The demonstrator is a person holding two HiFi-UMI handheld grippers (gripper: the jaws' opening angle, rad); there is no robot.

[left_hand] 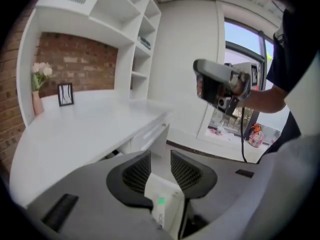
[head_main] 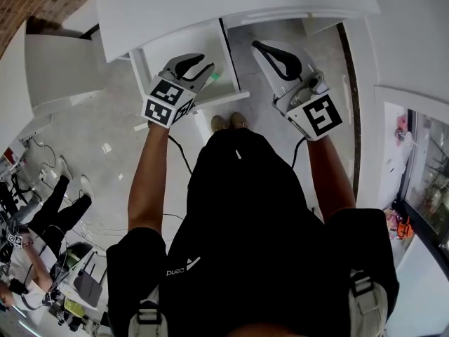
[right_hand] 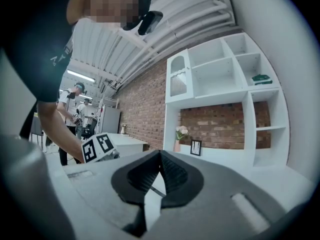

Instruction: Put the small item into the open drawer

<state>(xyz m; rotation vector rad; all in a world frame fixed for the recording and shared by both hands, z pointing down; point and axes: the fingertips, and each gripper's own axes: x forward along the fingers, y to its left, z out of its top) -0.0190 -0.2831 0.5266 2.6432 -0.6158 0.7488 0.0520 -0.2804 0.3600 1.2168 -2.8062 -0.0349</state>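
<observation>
White small item (head_main: 213, 77), green dot, clamped in left tool (head_main: 207, 62) at open drawer (head_main: 165, 48); right tool (head_main: 259, 46) to its right.
L gripper view: item (left_hand: 162, 204) btw jaws.
R gripper view: jaws pressed together, nothing btw them.

White worktop (left_hand: 85, 129) ahead-left of the left tongs (left_hand: 160, 160); on it, far back, flower vase (left_hand: 37, 103) and picture frame (left_hand: 65, 94) just beside.

White drawer (head_main: 230, 58), white small item (left_hand: 162, 204) with green spot (black-and-white markers on left tool (head_main: 205, 63)), red brick wall (left_hand: 85, 59).
</observation>
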